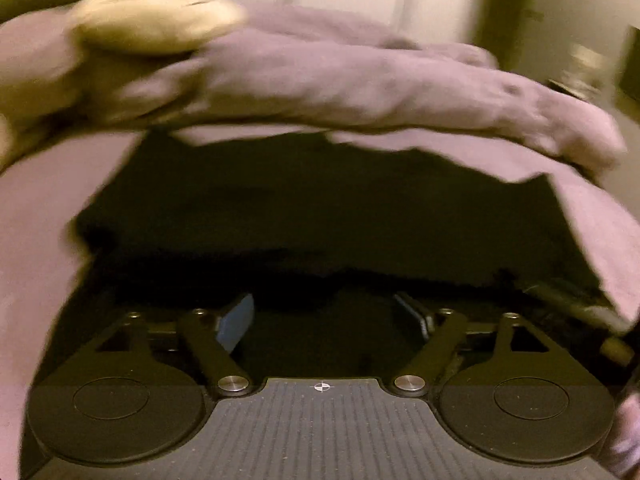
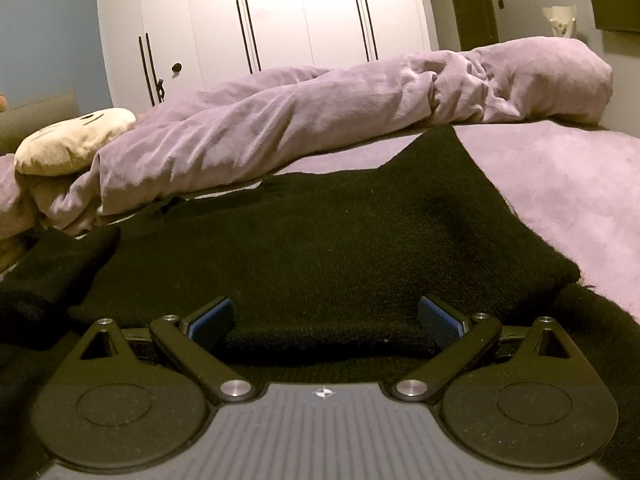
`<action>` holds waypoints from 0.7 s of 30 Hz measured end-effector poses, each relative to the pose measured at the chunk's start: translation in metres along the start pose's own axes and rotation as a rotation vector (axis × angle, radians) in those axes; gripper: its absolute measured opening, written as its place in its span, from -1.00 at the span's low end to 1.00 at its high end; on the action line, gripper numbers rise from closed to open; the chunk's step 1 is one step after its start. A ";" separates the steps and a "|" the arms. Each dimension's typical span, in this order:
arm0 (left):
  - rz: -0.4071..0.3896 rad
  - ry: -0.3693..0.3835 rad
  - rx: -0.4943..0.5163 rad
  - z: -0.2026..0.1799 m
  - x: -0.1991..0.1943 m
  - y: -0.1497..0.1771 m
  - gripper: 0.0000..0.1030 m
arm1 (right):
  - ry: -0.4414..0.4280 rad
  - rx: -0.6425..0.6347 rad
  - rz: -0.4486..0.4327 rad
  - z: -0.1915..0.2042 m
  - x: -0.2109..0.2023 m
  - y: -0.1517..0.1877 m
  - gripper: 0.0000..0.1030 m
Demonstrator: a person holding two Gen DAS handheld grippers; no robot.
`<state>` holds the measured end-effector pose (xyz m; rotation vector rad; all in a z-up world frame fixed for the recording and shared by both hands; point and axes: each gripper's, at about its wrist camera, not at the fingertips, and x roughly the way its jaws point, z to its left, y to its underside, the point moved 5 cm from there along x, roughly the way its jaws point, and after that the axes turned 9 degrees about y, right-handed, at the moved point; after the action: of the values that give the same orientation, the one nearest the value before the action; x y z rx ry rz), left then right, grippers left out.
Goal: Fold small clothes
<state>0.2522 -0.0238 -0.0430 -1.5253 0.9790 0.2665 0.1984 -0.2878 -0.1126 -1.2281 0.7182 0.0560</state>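
A black knit garment (image 2: 320, 232) lies spread on a lilac bed cover (image 2: 560, 200). In the right wrist view its thick folded near edge (image 2: 328, 332) runs between the blue pads (image 2: 210, 320) of my right gripper (image 2: 325, 320). The jaws stand wide and do not pinch the cloth. In the blurred left wrist view the same garment (image 1: 320, 208) shows as a dark sheet. My left gripper (image 1: 324, 320) hovers at its near edge, jaws wide apart with nothing gripped between them.
A rumpled lilac duvet (image 2: 320, 112) is heaped along the far side of the bed, with a cream plush pillow (image 2: 76, 140) at its left end. White wardrobe doors (image 2: 280, 20) stand behind. A second dark cloth lump (image 2: 52, 268) sits left of the garment.
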 end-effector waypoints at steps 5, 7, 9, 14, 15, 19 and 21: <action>-0.087 -0.300 -0.179 0.075 -0.030 0.046 0.85 | 0.035 -0.044 0.049 0.009 -0.002 -0.010 0.92; -0.080 -0.321 -0.229 0.097 -0.031 0.057 0.86 | -0.002 -0.058 0.043 0.027 -0.015 -0.020 0.90; -0.125 -0.294 -0.220 0.100 -0.037 0.061 0.86 | -0.092 -0.127 0.008 0.063 -0.033 -0.023 0.89; -0.123 -0.361 -0.235 0.102 -0.057 0.051 0.86 | -0.237 -0.505 -0.126 0.180 -0.062 0.003 0.87; -0.118 -0.363 -0.268 0.108 -0.064 0.052 0.86 | -0.227 -0.572 -0.164 0.196 -0.063 0.009 0.87; -0.082 -0.363 -0.360 0.136 -0.090 0.067 0.86 | -0.211 -0.749 -0.223 0.247 -0.053 0.027 0.75; -0.064 -0.369 -0.404 0.148 -0.098 0.076 0.86 | -0.215 -0.790 -0.213 0.264 -0.047 0.032 0.38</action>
<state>0.1922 0.1587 -0.0655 -1.7850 0.6021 0.7066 0.2726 -0.0312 -0.0751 -2.0106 0.3690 0.3134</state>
